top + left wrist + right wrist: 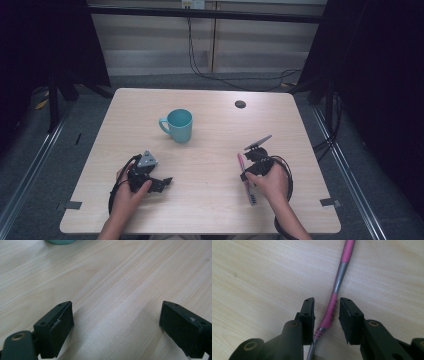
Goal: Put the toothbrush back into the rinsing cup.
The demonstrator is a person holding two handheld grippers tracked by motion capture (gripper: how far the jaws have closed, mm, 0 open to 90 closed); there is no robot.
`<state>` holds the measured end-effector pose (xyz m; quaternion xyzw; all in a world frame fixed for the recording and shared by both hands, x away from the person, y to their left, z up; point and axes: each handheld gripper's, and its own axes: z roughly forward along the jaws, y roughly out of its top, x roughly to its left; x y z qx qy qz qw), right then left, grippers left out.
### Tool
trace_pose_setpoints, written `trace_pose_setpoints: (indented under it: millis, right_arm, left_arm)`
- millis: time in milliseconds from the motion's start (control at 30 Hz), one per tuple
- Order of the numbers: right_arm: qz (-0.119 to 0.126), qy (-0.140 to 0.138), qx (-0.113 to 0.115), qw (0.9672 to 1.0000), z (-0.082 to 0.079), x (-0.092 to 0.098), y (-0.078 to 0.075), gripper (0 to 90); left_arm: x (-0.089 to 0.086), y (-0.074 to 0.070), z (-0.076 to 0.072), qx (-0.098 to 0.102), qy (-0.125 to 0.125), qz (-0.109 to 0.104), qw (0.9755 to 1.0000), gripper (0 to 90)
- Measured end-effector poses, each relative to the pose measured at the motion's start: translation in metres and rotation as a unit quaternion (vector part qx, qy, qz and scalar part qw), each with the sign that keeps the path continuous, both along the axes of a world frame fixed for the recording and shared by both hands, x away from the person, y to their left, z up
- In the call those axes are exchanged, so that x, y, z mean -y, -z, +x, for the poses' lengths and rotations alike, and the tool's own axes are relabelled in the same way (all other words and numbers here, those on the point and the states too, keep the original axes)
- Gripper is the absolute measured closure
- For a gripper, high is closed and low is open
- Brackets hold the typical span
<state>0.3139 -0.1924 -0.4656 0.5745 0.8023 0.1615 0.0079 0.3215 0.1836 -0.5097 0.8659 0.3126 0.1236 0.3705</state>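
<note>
two grippers low over a mostly bare table (210, 200), a toothbrush between one pair of jaws.

wide open tabletop lies all round; a teal mug (178, 125) stands well apart toward the far edge. the right gripper (327, 312) straddles the pink and grey toothbrush (340, 280), jaws narrow, small gaps on both sides, handle lying flat on the wood. the left gripper (116, 320) hangs with jaws wide over bare wood. no readable writing on anything.
</note>
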Motion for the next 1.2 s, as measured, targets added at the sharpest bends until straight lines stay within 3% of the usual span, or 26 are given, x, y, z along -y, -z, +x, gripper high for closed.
trace_pose_setpoints:
  millis: [367, 400, 667, 1000, 1200]
  right_arm:
    - [-0.023, -0.004, -0.009, 0.9997, 0.001, -0.005, 0.004, 77.8]
    - [-0.022, -0.002, -0.010, 0.9997, 0.002, -0.005, 0.005, 82.2]
    - [-0.022, -0.002, -0.010, 0.9997, 0.003, -0.001, 0.004, 83.2]
    - [-0.008, 0.005, 0.006, 0.9999, 0.001, 0.012, -0.016, 83.2]
    - [-0.002, -0.005, 0.012, 0.9999, 0.000, 0.019, -0.022, 83.2]
  left_arm:
    - [0.000, 0.000, 0.000, 0.000, 0.000, 0.000, 1.0000, 11.7]
    - [0.000, 0.000, 0.000, 0.000, 0.000, -0.001, 1.0000, 11.7]
    - [0.000, 0.000, 0.000, -0.001, 0.000, -0.002, 1.0000, 11.7]
    - [0.000, 0.000, 0.000, 0.000, 0.000, 0.000, 1.0000, 11.7]
    - [0.000, 0.000, 0.000, 0.000, -0.001, -0.001, 1.0000, 11.6]
